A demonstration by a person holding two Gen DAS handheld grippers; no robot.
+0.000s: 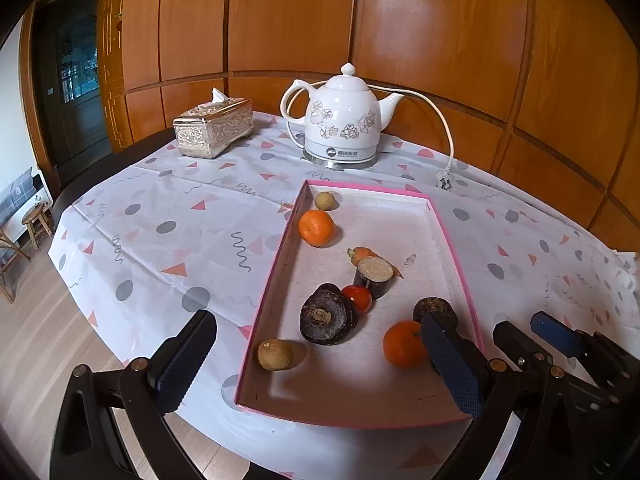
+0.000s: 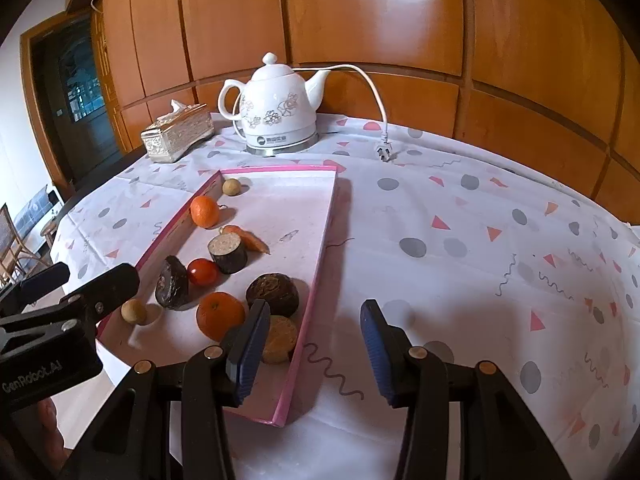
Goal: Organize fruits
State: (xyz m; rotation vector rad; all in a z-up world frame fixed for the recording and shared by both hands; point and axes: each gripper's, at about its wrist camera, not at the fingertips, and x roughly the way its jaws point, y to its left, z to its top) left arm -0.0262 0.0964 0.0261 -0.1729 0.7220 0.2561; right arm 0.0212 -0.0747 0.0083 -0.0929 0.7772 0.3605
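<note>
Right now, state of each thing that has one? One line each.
left claw: open, empty
right claw: open, empty
pink tray: on the table, holding the produce
kettle: lid on, seated on its base
kettle plug: unplugged, lying on the cloth
tissue box: tissue sticking out of the top

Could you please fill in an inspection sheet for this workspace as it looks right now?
Surface: table under a patterned tablecloth.
Job's things: pink tray holds two oranges, a cherry tomato, a carrot, two small tan fruits and dark cut pieces.
Clutter: tissue box, white electric kettle.
Grippers: left gripper open above the tray; right gripper open, astride the tray's edge.
Cables: kettle cord unplugged, plug on cloth.
Surroundings: wood panelling, a door.
</note>
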